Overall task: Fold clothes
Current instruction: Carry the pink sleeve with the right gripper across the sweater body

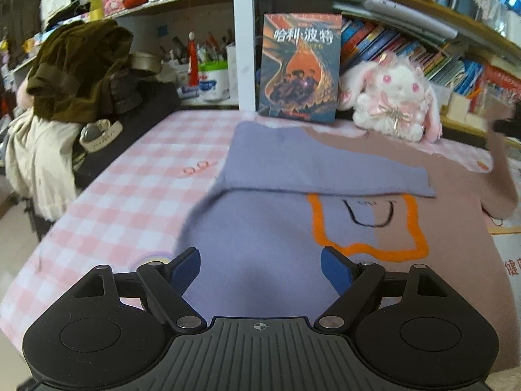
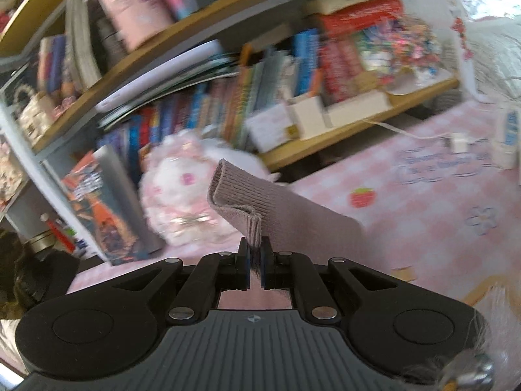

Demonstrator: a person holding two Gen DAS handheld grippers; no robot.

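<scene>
A sweater (image 1: 260, 228), half lavender and half dusty pink with an orange outline on its front, lies spread on the pink checked table cover (image 1: 130, 176). Its lavender sleeve (image 1: 309, 166) is folded across the chest. My left gripper (image 1: 260, 260) hovers over the lavender hem, jaws wide apart with nothing between them. The right gripper (image 1: 504, 123) shows at the far right edge, lifting the pink sleeve (image 1: 501, 176). In the right wrist view my right gripper (image 2: 255, 247) is shut on the ribbed cuff of the pink sleeve (image 2: 260, 195), which is raised above the table.
A book (image 1: 301, 68) and a white plush rabbit (image 1: 397, 101) stand at the table's back edge under bookshelves (image 1: 407, 45). A heap of dark and beige clothes (image 1: 75, 75) sits at the left. Small pink rings (image 1: 198, 166) lie left of the sweater. A white charger (image 2: 459, 138) and bottle (image 2: 506, 137) are at the far right.
</scene>
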